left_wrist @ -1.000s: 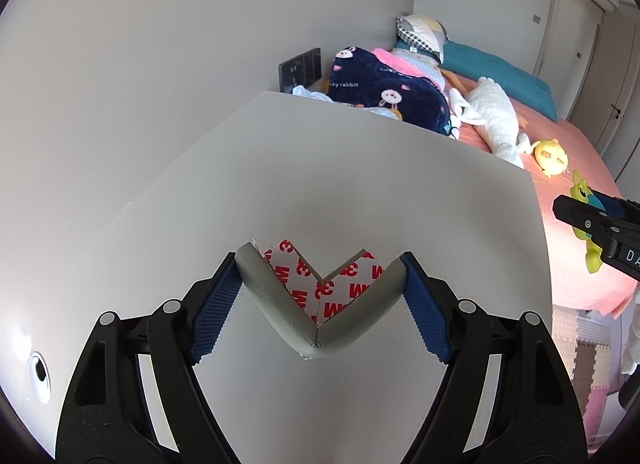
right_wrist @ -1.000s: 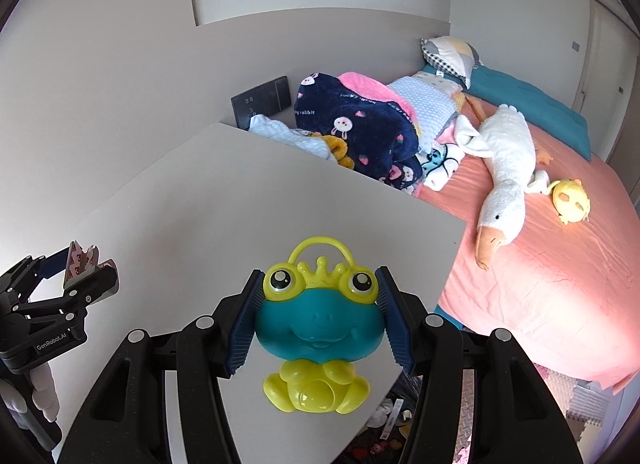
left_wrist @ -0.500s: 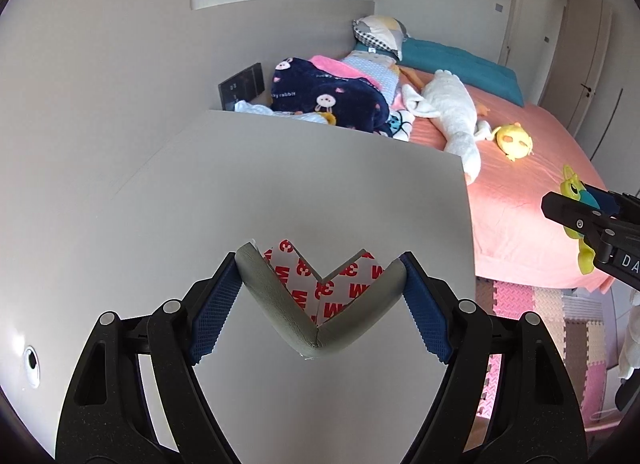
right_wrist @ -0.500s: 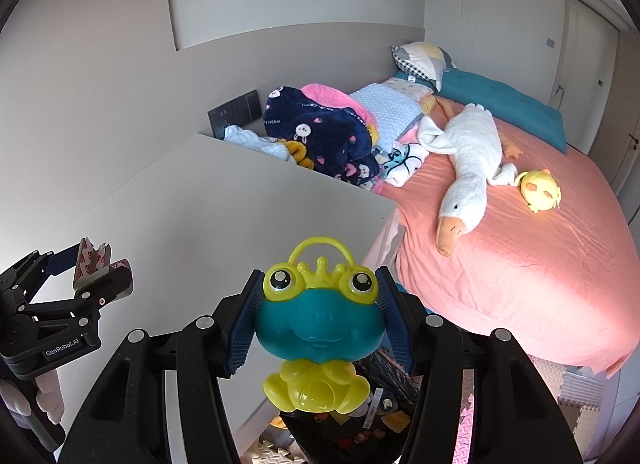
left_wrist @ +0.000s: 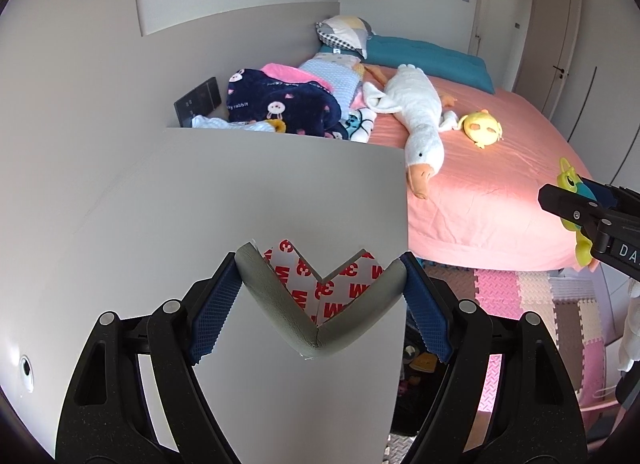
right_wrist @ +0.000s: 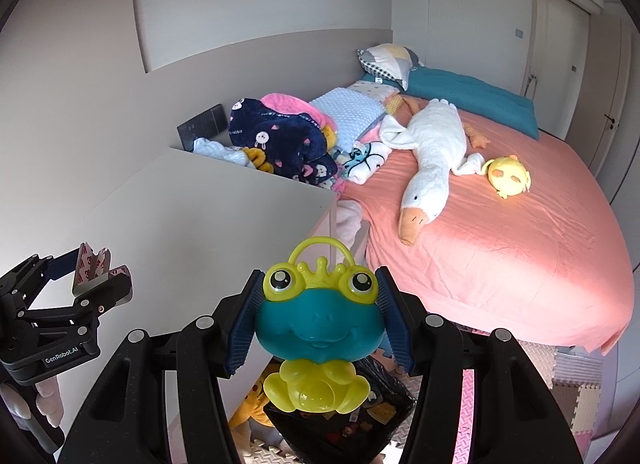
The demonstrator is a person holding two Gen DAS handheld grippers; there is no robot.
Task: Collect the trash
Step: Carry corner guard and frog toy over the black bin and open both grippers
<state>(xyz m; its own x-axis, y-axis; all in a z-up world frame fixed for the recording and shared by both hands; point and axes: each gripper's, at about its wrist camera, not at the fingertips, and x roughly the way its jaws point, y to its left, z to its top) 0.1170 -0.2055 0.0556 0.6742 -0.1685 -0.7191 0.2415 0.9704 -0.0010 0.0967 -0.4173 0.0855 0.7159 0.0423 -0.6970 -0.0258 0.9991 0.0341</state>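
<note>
The left tool (left_wrist: 320, 300) is clamped on a grey foam corner guard with red-and-white adhesive backing paper (left_wrist: 316, 304), its blue ribbed pads (left_wrist: 214, 320) pressing the two outer ends of the V so the piece hangs in the air above the plain white desk (left_wrist: 240, 192), near its right edge; the guard looks very light and soft, and I judge it will squash and spring rather than slip, though the loose backing paper could peel or flutter, so the rounded foam arms are the place to hold it, not the paper; the right tool (right_wrist: 320, 316) is shut on a teal and yellow plastic frog toy with a loop handle (right_wrist: 318, 324), gripped across the wide teal head just under the bulging eyes; this thing appears hollow, hard and smooth, light too, but the curved glossy sides could let it rotate or slide between the pads, and the widest part of the head seems the safest hold; it hangs past the desk's edge, above a black bag of mixed rubbish (right_wrist: 340, 420) on the floor; the pink-sheeted bed (right_wrist: 500, 232) with a white goose plush (right_wrist: 432, 152) lies well apart.
</note>
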